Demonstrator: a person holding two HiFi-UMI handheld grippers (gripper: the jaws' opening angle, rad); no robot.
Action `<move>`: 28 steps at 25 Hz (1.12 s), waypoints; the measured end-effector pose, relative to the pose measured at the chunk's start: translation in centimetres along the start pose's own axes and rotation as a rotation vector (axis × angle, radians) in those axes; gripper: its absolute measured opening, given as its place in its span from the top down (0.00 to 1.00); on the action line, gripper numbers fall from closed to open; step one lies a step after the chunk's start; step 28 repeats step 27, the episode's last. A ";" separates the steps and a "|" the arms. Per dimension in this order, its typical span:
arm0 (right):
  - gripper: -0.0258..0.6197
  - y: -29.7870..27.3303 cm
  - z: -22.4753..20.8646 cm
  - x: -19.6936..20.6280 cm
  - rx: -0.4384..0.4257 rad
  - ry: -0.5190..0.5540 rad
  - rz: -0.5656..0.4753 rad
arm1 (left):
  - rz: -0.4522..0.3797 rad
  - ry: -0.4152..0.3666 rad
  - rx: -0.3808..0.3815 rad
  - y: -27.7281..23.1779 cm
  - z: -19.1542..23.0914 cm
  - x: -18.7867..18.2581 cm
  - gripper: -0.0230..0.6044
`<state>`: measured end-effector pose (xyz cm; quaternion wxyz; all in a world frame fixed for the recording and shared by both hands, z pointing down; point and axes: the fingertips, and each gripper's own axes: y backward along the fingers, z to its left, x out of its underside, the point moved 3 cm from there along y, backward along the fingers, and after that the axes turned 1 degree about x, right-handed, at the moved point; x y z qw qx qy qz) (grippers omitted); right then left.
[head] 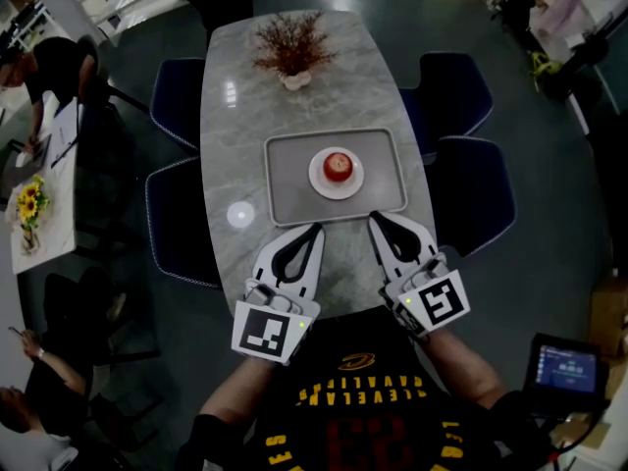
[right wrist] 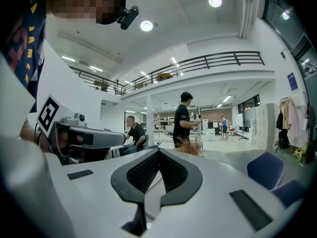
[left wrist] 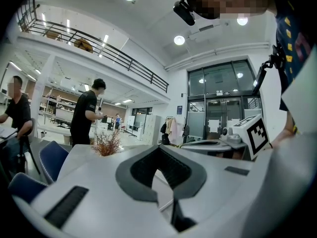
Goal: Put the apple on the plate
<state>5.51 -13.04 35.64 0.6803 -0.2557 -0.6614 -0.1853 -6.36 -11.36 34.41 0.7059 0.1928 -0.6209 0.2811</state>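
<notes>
Looks finished: apple sitting on the plate, just ahead of and between left gripper and right gripper. Both jaws together, empty, clear of the plate. Nothing left, seemingly.

A grey, marble-patterned table with rounded corners ran from the top centre of the frame down to the lower middle. A grey rectangular tray lay flat on it at the centre of the frame. Toward the top stood a small pale vase of dried reddish-brown sprigs, well apart from the tray.
</notes>
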 end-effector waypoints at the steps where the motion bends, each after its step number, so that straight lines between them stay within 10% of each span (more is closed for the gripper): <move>1: 0.95 0.0 0.0 0.0 -0.002 0.002 0.000 | 0.000 0.000 0.001 -0.1 0.0 0.0 0.96; 28: 0.95 0.4 -0.2 -0.3 -0.005 0.009 -0.008 | 0.004 -0.012 -0.018 -0.2 0.0 0.1 0.96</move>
